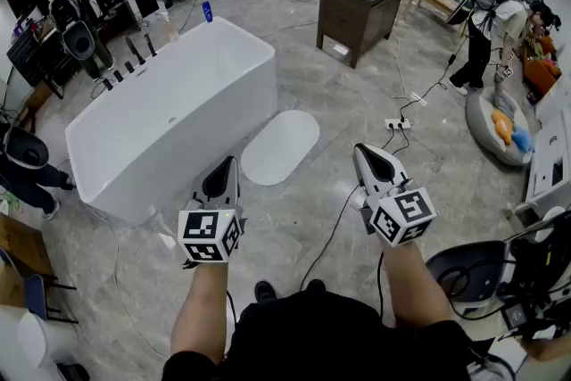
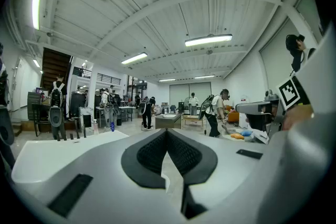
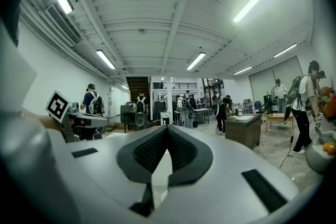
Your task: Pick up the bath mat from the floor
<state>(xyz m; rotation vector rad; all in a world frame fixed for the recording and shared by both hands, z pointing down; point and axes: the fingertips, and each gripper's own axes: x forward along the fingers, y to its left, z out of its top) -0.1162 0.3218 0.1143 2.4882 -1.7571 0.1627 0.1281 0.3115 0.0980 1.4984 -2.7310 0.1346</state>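
A white oval bath mat (image 1: 280, 146) lies flat on the grey marble floor beside the white bathtub (image 1: 161, 125). My left gripper (image 1: 224, 167) is held above the floor just short of the mat's near left end, its jaws shut with nothing between them. Off the mat's near right end my right gripper (image 1: 368, 154) is also shut and empty. Both gripper views point level across the room: the left gripper (image 2: 167, 134) and right gripper (image 3: 167, 131) show tips pressed together, and the mat does not appear in them.
A power strip (image 1: 397, 124) and black cables run over the floor right of the mat. A dark wooden cabinet (image 1: 357, 9) stands further back. Several people stand about the room. A grey beanbag (image 1: 496, 128) with toys lies at the right.
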